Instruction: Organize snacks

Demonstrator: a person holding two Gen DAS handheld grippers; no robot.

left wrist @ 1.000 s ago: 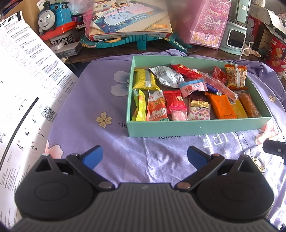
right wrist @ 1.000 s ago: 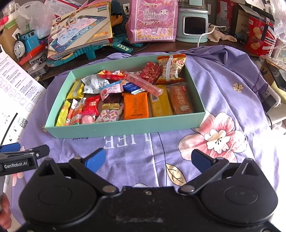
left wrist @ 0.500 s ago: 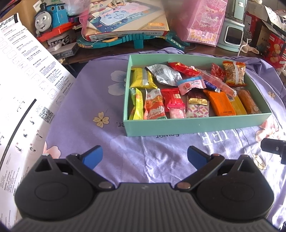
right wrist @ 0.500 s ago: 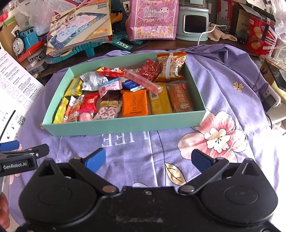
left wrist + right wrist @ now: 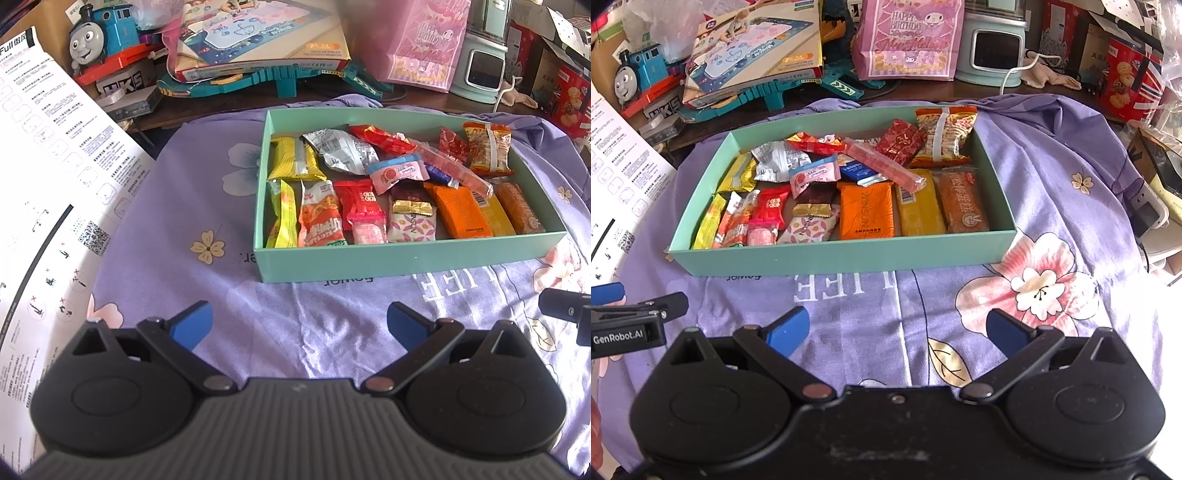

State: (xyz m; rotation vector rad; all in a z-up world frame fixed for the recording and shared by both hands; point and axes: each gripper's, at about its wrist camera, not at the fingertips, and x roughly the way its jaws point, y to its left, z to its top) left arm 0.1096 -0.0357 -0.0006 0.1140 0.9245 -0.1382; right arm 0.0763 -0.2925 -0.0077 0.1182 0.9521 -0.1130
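Hovering short of the teal box [image 5: 842, 260], both left tongs [image 5: 299, 325] and right tongs [image 5: 897, 328] spread apart, empty; probably next: reaching in, straightening the pink stick [image 5: 886, 164].

My left claw [image 5: 299, 325] hangs spread wide, nothing between its blue fingertips [image 5: 194, 325], low over the purple flowered cloth [image 5: 184, 206]. Teal box [image 5: 406, 258] at 12 to 1 o'clock, full of snack packets. Along its near wall: yellow-green packet [image 5: 282, 214] at the left end, then orange-and-white packet [image 5: 320, 216], red candy [image 5: 360, 201], orange bar [image 5: 460, 210]. Crumpled silver wrapper [image 5: 341, 150] behind them. White instruction sheet [image 5: 48, 177] at 9 o'clock. Blue toy train [image 5: 101, 37] at 11 o'clock. Tip of right claw [image 5: 565, 314] at 3 o'clock.
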